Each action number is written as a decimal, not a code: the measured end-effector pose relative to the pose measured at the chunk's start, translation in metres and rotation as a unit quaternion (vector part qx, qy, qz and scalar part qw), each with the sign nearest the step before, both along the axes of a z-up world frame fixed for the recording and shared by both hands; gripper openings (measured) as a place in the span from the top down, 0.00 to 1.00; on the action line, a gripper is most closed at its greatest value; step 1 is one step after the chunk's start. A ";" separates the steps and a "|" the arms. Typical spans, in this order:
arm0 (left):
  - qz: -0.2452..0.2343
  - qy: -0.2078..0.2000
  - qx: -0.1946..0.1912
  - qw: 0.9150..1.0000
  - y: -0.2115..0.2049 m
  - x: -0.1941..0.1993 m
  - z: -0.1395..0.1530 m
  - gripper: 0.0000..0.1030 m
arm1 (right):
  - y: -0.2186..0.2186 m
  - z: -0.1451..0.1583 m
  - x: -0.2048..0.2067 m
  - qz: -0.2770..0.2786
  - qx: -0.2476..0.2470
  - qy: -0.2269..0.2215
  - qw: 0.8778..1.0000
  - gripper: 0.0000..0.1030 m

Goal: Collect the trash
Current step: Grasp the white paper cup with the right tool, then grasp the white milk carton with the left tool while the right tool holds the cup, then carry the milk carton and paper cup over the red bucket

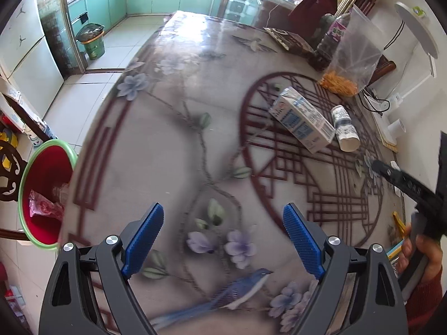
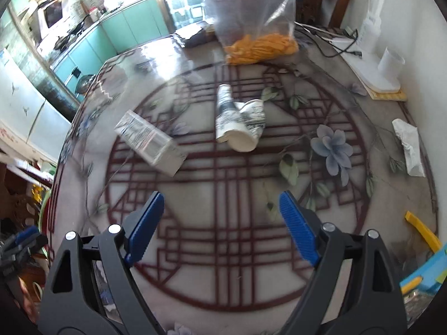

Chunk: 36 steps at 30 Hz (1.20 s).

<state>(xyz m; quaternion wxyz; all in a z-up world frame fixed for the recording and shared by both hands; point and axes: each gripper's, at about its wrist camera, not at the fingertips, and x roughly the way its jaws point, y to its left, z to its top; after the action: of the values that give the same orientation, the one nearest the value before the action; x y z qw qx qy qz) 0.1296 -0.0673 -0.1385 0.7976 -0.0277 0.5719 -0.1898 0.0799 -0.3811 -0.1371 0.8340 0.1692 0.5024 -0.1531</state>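
Both your grippers, left (image 1: 223, 240) and right (image 2: 222, 224), gape released and hold nothing. Mid-tabletop lie one milk carton (image 2: 151, 142) and two crushed paper cups (image 2: 237, 124); one crumpled tissue (image 2: 409, 146) near the wall edge; a snack bag (image 2: 257, 28) stands beyond.

On the table (image 2: 223, 251) the carton (image 2: 149, 142) lies left of two paper cups (image 2: 237, 122); a bag (image 2: 259, 42) stands farther behind, a tissue (image 2: 409, 146) far right.
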 end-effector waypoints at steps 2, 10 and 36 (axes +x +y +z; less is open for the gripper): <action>-0.001 0.003 0.005 1.000 -0.013 -0.003 0.001 0.19 | -0.019 -0.010 0.013 -0.012 0.013 0.003 1.000 0.18; -0.001 -0.004 -0.001 1.000 -0.067 0.016 0.018 0.19 | -0.060 -0.046 0.075 -0.028 0.045 0.010 0.999 0.18; 0.052 0.045 -0.028 0.997 -0.177 0.110 -0.045 0.66 | -0.054 -0.052 0.076 0.036 0.056 -0.013 0.998 0.42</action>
<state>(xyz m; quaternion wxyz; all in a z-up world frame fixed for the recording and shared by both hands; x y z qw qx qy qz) 0.2397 -0.2448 -0.1831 0.7790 -0.0886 0.5991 -0.1623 0.1555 -0.4356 -0.1892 0.8348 0.1996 0.5047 -0.0919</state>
